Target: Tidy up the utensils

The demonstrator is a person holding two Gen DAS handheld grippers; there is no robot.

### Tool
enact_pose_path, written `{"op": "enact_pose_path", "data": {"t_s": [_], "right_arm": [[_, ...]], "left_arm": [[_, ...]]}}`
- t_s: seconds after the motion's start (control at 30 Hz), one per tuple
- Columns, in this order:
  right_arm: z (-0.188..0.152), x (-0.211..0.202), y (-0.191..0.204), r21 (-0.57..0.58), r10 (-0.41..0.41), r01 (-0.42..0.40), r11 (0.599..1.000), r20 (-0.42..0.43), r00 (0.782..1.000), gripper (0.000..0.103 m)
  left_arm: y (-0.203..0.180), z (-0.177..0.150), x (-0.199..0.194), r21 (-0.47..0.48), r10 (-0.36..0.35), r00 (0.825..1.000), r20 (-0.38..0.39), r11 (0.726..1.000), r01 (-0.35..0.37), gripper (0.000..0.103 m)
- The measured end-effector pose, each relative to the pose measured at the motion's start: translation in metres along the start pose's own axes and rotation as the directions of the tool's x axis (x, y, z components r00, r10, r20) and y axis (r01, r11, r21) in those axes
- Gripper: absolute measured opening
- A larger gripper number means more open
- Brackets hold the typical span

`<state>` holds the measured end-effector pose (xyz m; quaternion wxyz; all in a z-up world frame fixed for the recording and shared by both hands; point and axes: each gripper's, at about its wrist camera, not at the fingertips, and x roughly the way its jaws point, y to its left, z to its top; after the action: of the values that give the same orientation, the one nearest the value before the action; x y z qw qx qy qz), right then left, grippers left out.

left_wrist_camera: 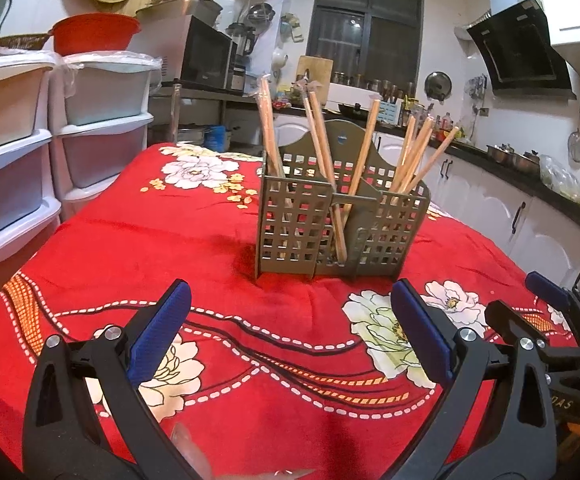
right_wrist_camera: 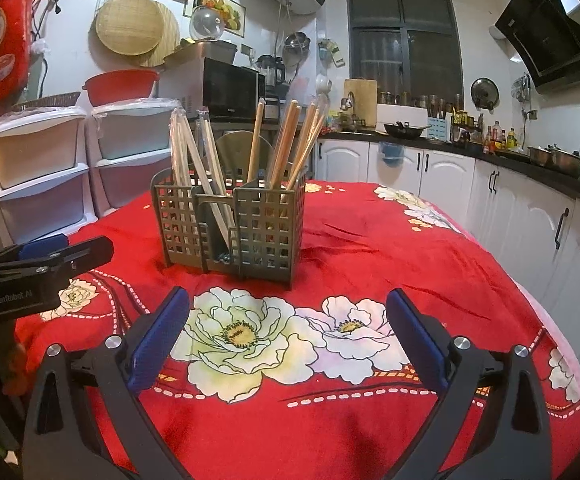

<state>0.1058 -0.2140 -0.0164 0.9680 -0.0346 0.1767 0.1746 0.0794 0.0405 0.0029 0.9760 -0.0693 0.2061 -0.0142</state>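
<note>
Both grippers' fingers (left_wrist_camera: pixel 162 336) (right_wrist_camera: pixel 415 344) wide apart, empty, above tablecloth (right_wrist_camera: pixel 409 248).

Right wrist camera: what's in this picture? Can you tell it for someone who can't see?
A grey slotted utensil holder full of wooden chopsticks stands on a table with a red flowered cloth in a kitchen. The right tongs hang open and empty in front of it, and the left tongs reach in from the left edge.
</note>
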Motion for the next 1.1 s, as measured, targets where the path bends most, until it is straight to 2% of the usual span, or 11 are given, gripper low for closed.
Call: {"op": "enact_pose_path", "data": {"t_s": [1.1], "right_arm": [[-0.0040,0.0004,-0.0063,0.022,-0.007,0.007,1.000,-0.014,1.000,0.096]], "left_arm": [[0.0075,-0.0016,0.0032,-0.029,0.007,1.000,-0.004,1.000,-0.007,0.092]]}}
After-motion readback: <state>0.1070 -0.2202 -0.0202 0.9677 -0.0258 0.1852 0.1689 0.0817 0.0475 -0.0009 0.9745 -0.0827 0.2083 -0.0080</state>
